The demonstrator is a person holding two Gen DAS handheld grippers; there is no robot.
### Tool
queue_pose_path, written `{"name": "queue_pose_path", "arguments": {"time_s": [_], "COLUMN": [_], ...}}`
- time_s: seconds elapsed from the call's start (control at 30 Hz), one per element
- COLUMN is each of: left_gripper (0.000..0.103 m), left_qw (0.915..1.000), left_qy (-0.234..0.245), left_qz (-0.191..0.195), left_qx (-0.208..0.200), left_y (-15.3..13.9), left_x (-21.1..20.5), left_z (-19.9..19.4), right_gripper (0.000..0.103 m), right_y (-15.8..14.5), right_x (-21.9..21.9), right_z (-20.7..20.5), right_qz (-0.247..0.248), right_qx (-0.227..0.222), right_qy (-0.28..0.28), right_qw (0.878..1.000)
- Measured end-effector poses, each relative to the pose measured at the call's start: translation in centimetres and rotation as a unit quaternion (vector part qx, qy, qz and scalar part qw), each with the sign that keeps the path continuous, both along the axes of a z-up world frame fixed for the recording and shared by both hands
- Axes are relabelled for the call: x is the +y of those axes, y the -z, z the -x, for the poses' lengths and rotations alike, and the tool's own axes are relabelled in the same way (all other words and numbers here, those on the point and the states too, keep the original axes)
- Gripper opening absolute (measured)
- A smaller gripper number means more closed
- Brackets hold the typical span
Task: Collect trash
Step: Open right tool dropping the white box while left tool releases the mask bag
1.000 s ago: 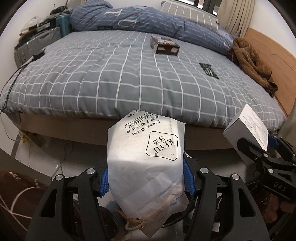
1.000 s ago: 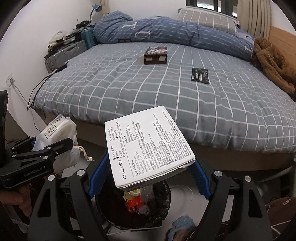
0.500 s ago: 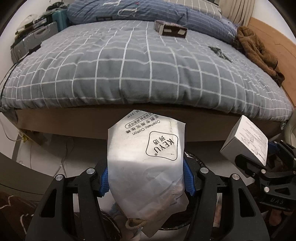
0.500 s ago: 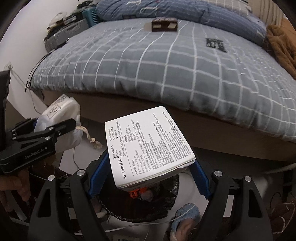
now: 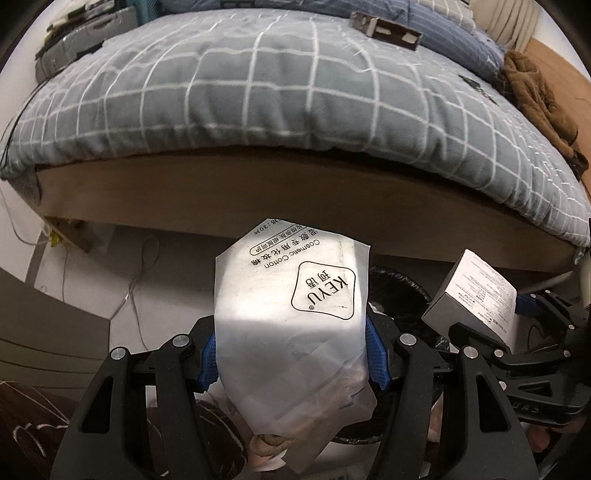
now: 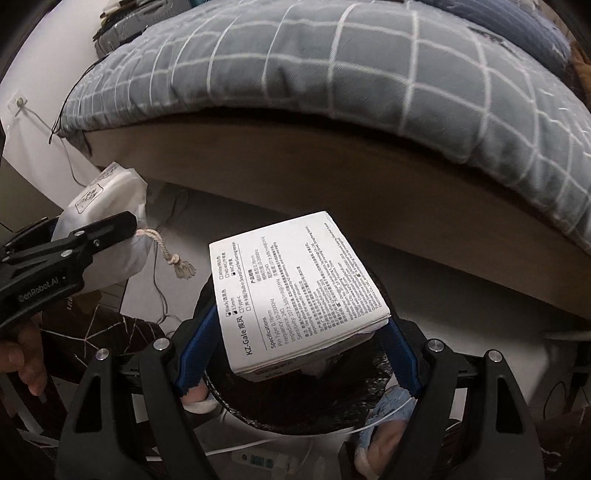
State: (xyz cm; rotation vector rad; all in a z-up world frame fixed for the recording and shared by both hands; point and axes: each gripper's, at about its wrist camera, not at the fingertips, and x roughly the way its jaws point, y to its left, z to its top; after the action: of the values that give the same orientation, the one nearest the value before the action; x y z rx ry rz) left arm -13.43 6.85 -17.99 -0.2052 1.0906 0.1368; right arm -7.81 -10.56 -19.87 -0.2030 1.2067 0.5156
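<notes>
On the floor beside the bed [image 5: 295, 110], the lined bin [image 6: 295, 413] sits under your right gripper [image 6: 299, 328], clamped on the white box [image 6: 295, 291], so your left gripper [image 5: 291, 362], clamped on the cotton-pad bag [image 5: 291, 314], risks dropping outside the rim.

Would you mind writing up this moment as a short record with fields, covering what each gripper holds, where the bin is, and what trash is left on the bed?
left gripper: shut on the cotton pad bag, white, with a drawstring
right gripper: shut on the white box, printed side up
trash bin: black-lined, on the floor by the bed, directly below the white box
bed: grey checked cover
left on the bed: brown box; dark packet
</notes>
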Motion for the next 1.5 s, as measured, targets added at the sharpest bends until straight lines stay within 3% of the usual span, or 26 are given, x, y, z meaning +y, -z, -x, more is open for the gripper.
{"name": "queue_pose_path", "arguments": {"time_s": [0.33, 0.43, 0.63, 1.13, 1.5], "left_gripper": [0.060, 0.060, 0.060, 0.060, 0.063], "left_qw": [0.9999, 0.9998, 0.9995, 0.9948, 0.9918], "left_qy": [-0.002, 0.002, 0.014, 0.093, 0.117], "left_qz": [0.006, 0.005, 0.013, 0.015, 0.015], "left_qx": [0.014, 0.019, 0.026, 0.038, 0.050], "left_y": [1.2, 1.5, 2.0, 2.3, 3.1], "left_x": [0.3, -0.1, -0.9, -8.5, -12.0], "left_z": [0.2, 0.0, -0.4, -3.0, -3.1], "right_gripper": [0.078, 0.088, 0.094, 0.094, 0.094], "right_y": [1.1, 0.7, 0.2, -0.6, -1.1], "right_x": [1.1, 0.8, -0.8, -8.7, -10.5], "right_z": [0.0, -0.2, -0.6, -1.7, -2.0], "right_qz": [0.007, 0.004, 0.014, 0.024, 0.030], "right_qx": [0.004, -0.004, -0.023, -0.044, -0.050], "right_qy": [-0.007, 0.004, 0.032, 0.118, 0.143], "right_qw": [1.000, 1.000, 0.999, 0.992, 0.988]}}
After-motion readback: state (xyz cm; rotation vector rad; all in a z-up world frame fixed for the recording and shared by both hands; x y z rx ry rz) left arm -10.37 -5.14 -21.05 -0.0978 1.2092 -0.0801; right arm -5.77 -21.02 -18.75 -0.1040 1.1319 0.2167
